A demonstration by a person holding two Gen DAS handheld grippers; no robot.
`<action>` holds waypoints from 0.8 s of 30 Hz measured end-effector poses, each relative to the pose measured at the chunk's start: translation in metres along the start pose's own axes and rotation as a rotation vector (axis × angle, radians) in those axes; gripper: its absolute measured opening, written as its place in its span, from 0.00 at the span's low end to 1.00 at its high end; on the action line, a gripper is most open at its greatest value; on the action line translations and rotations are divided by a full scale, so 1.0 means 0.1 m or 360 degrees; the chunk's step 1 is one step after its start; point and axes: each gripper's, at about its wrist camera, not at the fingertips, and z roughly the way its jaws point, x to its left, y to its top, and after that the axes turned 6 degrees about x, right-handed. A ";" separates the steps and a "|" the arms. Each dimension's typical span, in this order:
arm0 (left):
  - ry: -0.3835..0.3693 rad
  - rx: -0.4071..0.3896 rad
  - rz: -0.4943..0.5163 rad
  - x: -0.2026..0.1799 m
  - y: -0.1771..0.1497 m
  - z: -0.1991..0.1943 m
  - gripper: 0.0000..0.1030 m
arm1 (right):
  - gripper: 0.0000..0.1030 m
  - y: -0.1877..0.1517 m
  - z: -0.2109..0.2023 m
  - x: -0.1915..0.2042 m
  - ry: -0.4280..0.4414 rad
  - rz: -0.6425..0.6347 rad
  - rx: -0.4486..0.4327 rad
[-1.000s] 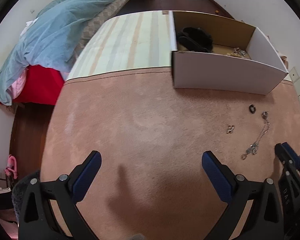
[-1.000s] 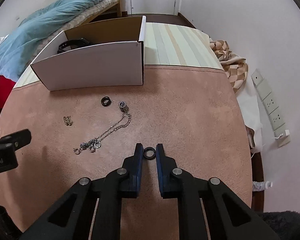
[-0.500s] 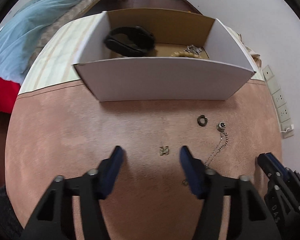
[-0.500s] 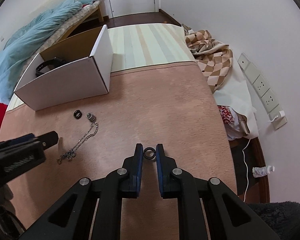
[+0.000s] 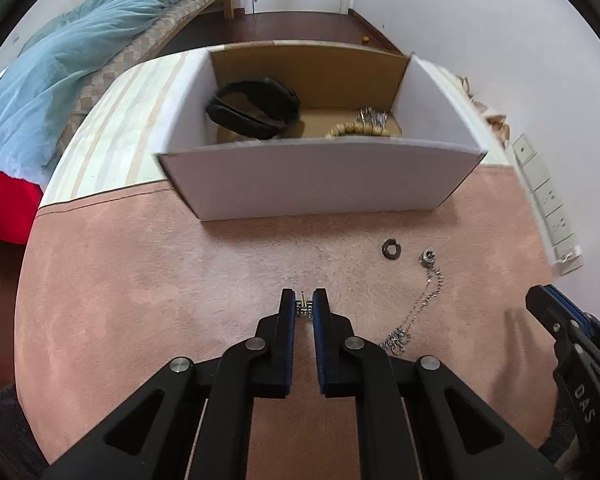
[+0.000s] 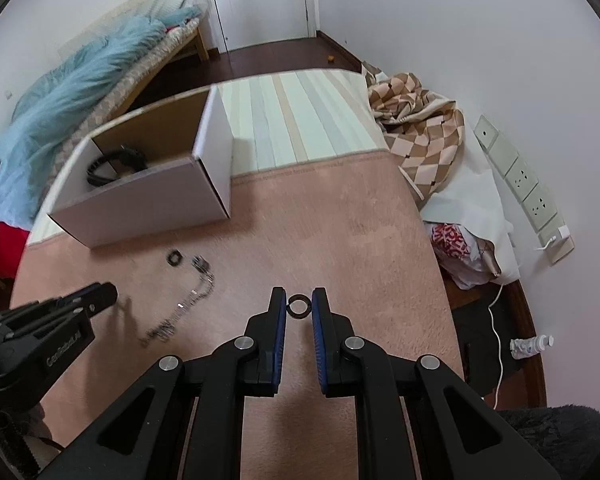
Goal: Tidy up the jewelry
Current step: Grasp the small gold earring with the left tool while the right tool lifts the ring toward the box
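Observation:
Pointing down at the pink carpet, my left gripper (image 5: pixel 303 307) has its jaws closing tight on a small gold earring (image 5: pixel 303 309), pads pressing on it. My right gripper (image 6: pixel 299 306) is shut on a black ring (image 6: pixel 299 314), held above the carpet. A second black ring (image 5: pixel 391 249) and a silver chain necklace (image 5: pixel 424 300) lie between the two grippers. Behind them stands a white cardboard box (image 5: pixel 320 176) holding a black bracelet (image 5: pixel 256 110) and a beaded bracelet (image 5: pixel 356 130). From the right wrist, the left gripper (image 6: pixel 100 294) shows at the left edge.
A striped mat (image 6: pixel 300 116) lies beyond the carpet. A bed with a blue quilt (image 5: pixel 60 80) is at far left. Checked cloth (image 6: pixel 420 128), bags and wall sockets (image 6: pixel 520 176) line the right side. A white cable (image 6: pixel 496 320) runs down to the dark floor.
My left gripper went from wide open to shut, moving toward the box and over the gold earring, which now sits between its pads. The right gripper kept the ring and rose, swinging right.

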 end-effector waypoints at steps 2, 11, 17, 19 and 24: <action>-0.0033 -0.0021 -0.0026 0.12 0.04 -0.12 0.06 | 0.13 0.05 -0.09 0.01 0.0032 0.0007 -0.0020; -0.0174 -0.0099 -0.0149 0.52 0.36 -0.67 0.06 | 0.13 0.47 -0.46 0.27 0.0278 0.0002 -0.0075; -0.0212 -0.0156 -0.0095 0.53 0.85 -0.87 0.06 | 0.13 1.03 -0.39 0.57 0.0387 -0.0069 -0.0038; -0.0211 -0.0152 -0.0077 0.54 1.03 -0.84 0.06 | 0.13 1.22 -0.28 0.65 0.0399 -0.0097 0.0011; -0.0219 -0.0056 -0.0062 0.57 1.37 -0.63 0.06 | 0.13 1.57 0.11 0.77 0.0403 -0.0129 0.0205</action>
